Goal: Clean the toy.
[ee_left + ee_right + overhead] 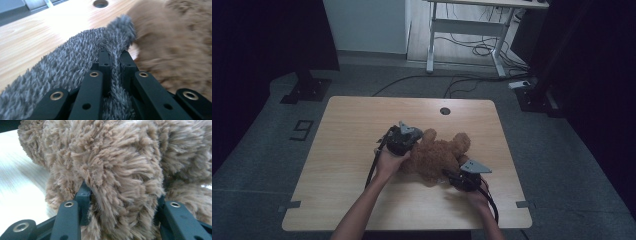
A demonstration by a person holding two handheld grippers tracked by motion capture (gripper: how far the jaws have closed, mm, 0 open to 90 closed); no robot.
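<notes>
Left claw (115, 58) clenched on grey plush fabric (75, 57) just left of the teddy bear (438, 155); right claw (120, 195) gripped the bear's near-right limb.

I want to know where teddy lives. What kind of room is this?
Probably a lab or workshop, not a home: a bare wooden table on grey floor, dark curtains at the sides, and a desk with loose cables behind.

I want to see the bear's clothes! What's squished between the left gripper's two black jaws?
A fold of fuzzy grey fabric, pinched tight in the left gripper beside the brown teddy bear. The left gripper view shows it.
</notes>
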